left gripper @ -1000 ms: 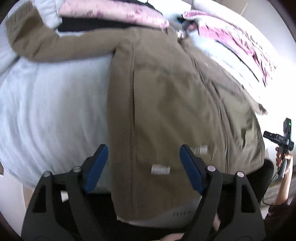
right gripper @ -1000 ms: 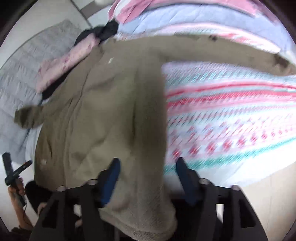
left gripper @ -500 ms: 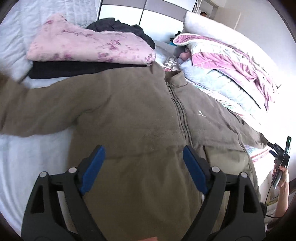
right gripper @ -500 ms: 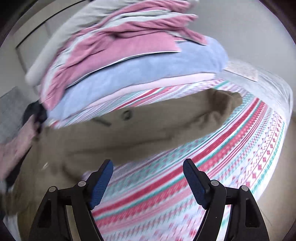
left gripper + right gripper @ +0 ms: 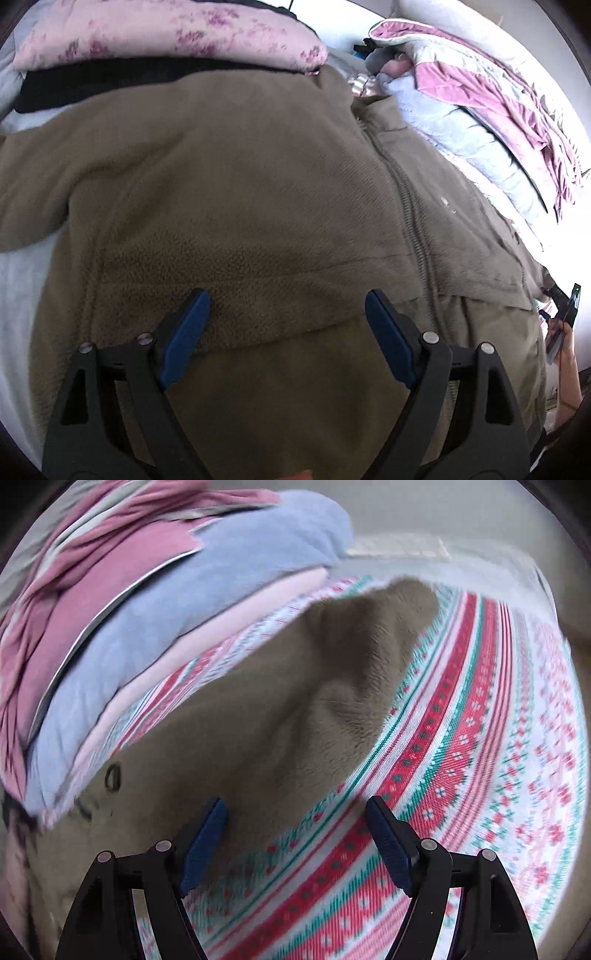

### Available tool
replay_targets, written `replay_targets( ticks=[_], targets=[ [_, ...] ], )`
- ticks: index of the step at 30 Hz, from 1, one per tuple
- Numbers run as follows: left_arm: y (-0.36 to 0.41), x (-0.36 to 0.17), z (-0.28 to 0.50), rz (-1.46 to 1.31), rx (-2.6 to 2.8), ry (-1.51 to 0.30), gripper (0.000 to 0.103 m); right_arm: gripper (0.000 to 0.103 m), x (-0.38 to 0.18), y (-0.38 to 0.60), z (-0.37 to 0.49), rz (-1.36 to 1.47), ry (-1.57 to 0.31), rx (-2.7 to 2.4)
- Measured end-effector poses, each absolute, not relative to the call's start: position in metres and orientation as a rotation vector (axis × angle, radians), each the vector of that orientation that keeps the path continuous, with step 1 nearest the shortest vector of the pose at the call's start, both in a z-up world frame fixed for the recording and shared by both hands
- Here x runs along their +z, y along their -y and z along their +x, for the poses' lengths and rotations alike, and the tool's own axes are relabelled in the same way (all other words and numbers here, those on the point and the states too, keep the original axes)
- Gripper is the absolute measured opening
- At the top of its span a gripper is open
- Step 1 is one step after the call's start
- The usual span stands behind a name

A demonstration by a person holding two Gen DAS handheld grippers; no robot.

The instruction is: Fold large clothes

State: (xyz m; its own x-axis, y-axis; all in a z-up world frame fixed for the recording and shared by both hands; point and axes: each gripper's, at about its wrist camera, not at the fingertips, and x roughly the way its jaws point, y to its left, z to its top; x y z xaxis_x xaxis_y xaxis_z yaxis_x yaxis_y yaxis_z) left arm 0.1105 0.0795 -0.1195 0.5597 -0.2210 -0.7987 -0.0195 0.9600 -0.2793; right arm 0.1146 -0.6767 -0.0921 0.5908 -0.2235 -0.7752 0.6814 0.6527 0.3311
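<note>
Garment: olive-brown fleece jacket (image 5: 258, 184) laid flat, front up, spread across the bed; zipper (image 5: 410, 218) closed, seen running down the chest.
Jacket sleeve: one sleeve (image 5: 332, 686) stretched out over the striped patterned blanket (image 5: 461, 775), cuff end near the folded pile.
Left gripper (image 5: 284, 325): jaws held wide apart over the jacket's lower front; nothing pinched between the blue pads (image 5: 184, 332); contact with the fleece cannot be told.
Right gripper (image 5: 295, 827): jaws spread wide, nothing clamped; left pad placed over the sleeve edge, right pad over the blanket.
Bedding pile: lilac, pink and mauve quilts (image 5: 147, 602) stacked beside the sleeve.
Other: pink floral folded textile (image 5: 166, 33) stacked on a black item (image 5: 110, 81) above the jacket's shoulder.
Blur: right view slightly smeared.
</note>
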Motion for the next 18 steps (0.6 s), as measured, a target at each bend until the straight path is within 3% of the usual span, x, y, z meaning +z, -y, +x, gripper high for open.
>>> replay_targets(
  ticks=[4, 9, 12, 18],
  targets=[
    [-0.074, -0.124, 0.110, -0.246, -0.140, -0.968, 0.096, 0.077, -0.089, 0.684, 0.128, 0.643, -0.748, -0.624],
    [-0.067, -0.129, 0.116, -0.203, -0.148, -1.000, 0.102, 0.020, -0.081, 0.692, 0.139, 0.645, -0.725, -0.664],
    [-0.067, -0.126, 0.115, -0.191, -0.159, -0.999, 0.102, 0.014, -0.065, 0.689, 0.139, 0.635, -0.680, -0.647],
    [-0.077, -0.116, 0.117, -0.265, -0.167, -1.001, 0.102, 0.012, 0.007, 0.644, 0.138, 0.498, -0.538, -0.582]
  ],
)
